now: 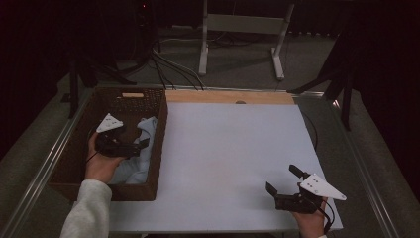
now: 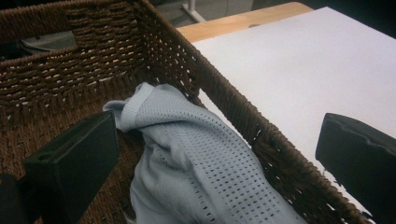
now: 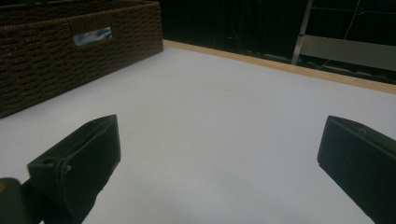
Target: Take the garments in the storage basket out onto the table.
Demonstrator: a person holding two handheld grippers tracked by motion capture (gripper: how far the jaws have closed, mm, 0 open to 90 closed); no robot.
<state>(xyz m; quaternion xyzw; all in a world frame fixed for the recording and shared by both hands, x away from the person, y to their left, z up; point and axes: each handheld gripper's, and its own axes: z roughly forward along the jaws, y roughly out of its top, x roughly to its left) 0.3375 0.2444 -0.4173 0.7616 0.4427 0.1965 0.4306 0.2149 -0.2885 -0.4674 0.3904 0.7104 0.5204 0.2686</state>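
Left tool (image 1: 141, 145) spread wide over the cloth (image 2: 196, 158), not pinching. Cloth lies bunched in the basket (image 2: 233, 112), against its desk-side wall. Likely light, limp, porous knit; grip the raised fold near the top. Right tool (image 1: 283, 179) spread, idle above desk (image 1: 228, 148).

A white tabletop (image 1: 233, 163) with a wooden strip (image 1: 230, 96) along its far edge stands on grey carpet (image 1: 237, 62). Beyond, a white metal frame (image 1: 242, 29) and black cables (image 1: 171, 64) sit in a dark room.
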